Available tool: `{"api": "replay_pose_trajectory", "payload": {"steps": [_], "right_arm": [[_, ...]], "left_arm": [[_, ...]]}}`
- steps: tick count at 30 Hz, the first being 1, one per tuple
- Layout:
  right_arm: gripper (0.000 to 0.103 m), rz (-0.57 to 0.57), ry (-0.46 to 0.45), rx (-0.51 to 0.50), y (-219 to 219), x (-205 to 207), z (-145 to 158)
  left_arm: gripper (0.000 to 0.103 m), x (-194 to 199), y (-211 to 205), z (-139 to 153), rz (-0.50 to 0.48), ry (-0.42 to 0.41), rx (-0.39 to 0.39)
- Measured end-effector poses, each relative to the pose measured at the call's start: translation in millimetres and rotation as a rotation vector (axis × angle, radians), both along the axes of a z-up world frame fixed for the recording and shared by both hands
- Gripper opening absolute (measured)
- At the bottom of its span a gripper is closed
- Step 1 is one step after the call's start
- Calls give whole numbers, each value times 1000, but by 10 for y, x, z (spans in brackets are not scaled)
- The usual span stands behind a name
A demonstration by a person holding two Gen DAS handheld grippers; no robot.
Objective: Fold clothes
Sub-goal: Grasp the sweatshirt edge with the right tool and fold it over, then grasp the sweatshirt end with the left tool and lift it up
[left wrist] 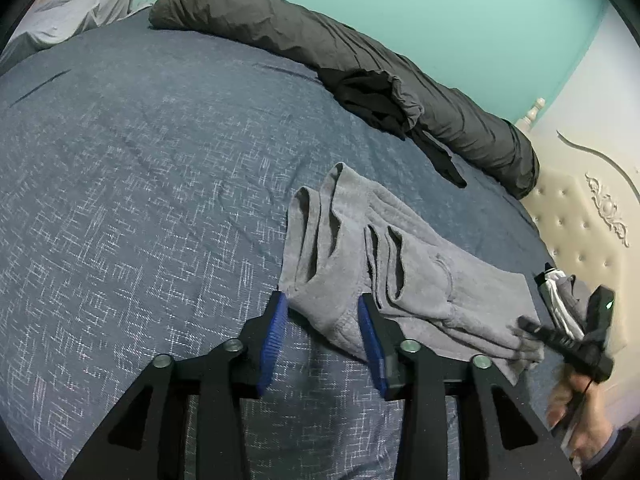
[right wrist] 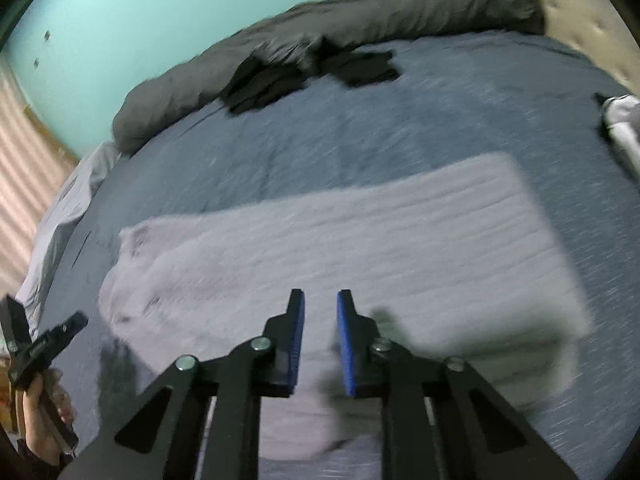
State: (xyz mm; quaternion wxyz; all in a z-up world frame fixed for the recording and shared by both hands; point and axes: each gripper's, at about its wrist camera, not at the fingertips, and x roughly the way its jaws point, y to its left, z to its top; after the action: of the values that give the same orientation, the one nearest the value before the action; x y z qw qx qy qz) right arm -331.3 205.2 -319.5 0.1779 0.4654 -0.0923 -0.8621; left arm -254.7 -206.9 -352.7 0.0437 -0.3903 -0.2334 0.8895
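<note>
Grey garment [left wrist: 404, 276] lies folded on blue bedspread [left wrist: 140, 184], black clothes [left wrist: 376, 100] beyond.

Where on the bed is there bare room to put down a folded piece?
Bare blue bedcover spreads left of the grey garment, up to the rolled dark duvet. Crowded: black clothes by the duvet, striped clothing near the headboard.

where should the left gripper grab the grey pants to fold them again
Grip the leg-opening end of the grey pants, where the cuffs gape in loose, raised layers right ahead of the left gripper. Come in low from the near edge, along the blue bedspread, one finger sliding under the stack. The open jaws already straddle that corner, so a short push forward should probably do.
</note>
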Motion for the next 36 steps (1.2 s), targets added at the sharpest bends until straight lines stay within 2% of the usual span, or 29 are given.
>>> {"api": "replay_pose_trajectory", "payload": {"steps": [4,7,13,14,17,20,24,26,28,29,36], "right_arm": [[10,38,-26,26,-306,66,-284],[10,36,-20,83,-409,131,-452],[9,22,10,161,-482,217,-382],[8,11,22,152,-451,214,-343],[8,40,-2,196,-504,222,-462],[8,15,22,133,-396,247,-345],[8,-15,66,43,-212,324,-165],[8,-20,99,6,-54,429,-65],[8,-41,100,-18,97,519,-28],[8,-51,97,-22,158,558,-50],[8,-117,72,-40,572,828,-235]], "left_arm": [[44,15,7,-6,-11,0,10],[44,15,3,-8,-17,0,10],[44,29,-1,-18,-20,-7,22],[46,33,-2,-20,-21,-8,25],[57,34,25,-53,-29,-19,61],[62,18,83,-118,-51,-32,126],[62,-40,220,-259,-76,-75,200],[63,-70,286,-332,-79,-95,218],[71,-98,354,-400,-69,-110,211],[77,-108,375,-428,-58,-115,211],[78,-218,409,-575,33,-100,259]]}}
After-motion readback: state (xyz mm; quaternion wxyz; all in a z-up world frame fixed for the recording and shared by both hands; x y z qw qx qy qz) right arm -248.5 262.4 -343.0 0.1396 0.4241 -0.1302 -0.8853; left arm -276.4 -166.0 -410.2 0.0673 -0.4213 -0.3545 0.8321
